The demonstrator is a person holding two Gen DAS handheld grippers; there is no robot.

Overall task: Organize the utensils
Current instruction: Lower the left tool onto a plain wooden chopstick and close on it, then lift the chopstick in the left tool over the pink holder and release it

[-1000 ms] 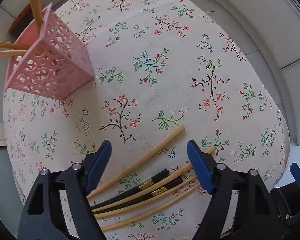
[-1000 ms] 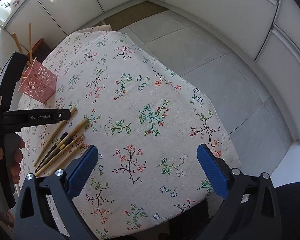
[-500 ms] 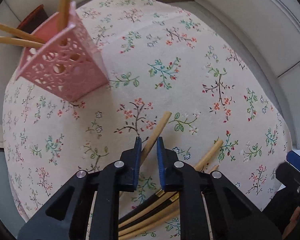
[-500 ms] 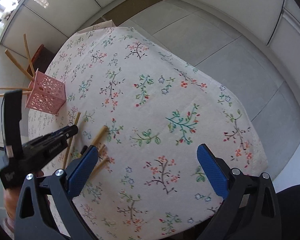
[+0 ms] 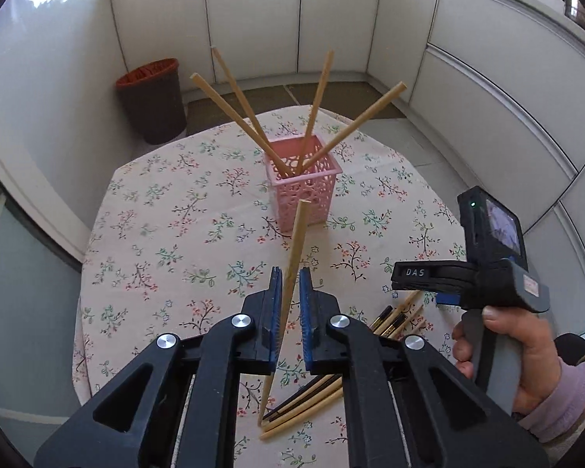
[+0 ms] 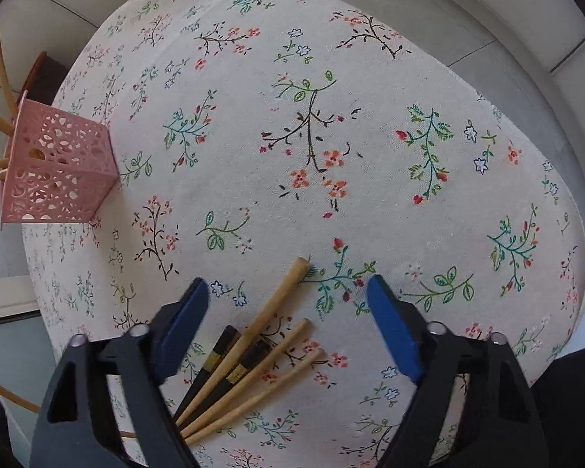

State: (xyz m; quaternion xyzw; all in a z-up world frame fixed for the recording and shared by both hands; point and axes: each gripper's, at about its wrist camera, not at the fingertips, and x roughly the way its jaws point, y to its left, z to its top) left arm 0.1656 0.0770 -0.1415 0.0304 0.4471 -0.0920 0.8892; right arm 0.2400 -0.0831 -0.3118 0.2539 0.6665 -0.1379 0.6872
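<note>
we see a small room lined with pale cabinet doors and a grey tiled floor, with a round bench under a floral tablecloth in the middle. a dark waste bin with a red rim stands on the floor beyond the bench, against the cabinets.

our left claw is closed on a light wooden chopstick, which is lifted off the cloth and stands steeply, its upper end in front of the pink holder. the pink perforated holder stands upright near the middle of the bench with four wooden chopsticks fanning out of its open top.

on the cloth near the bench edge lies a loose bundle of chopsticks: three light wooden ones and two black ones with gold bands, splayed like a fan. our right claw hangs just above this bundle with its blue pads spread wide, gripping nothing; the longest wooden stick points up between them. in the left wrist view the right hand, in a lilac sleeve, holds that claw's grey handle. the holder sits well apart from the bundle, to its left.
</note>
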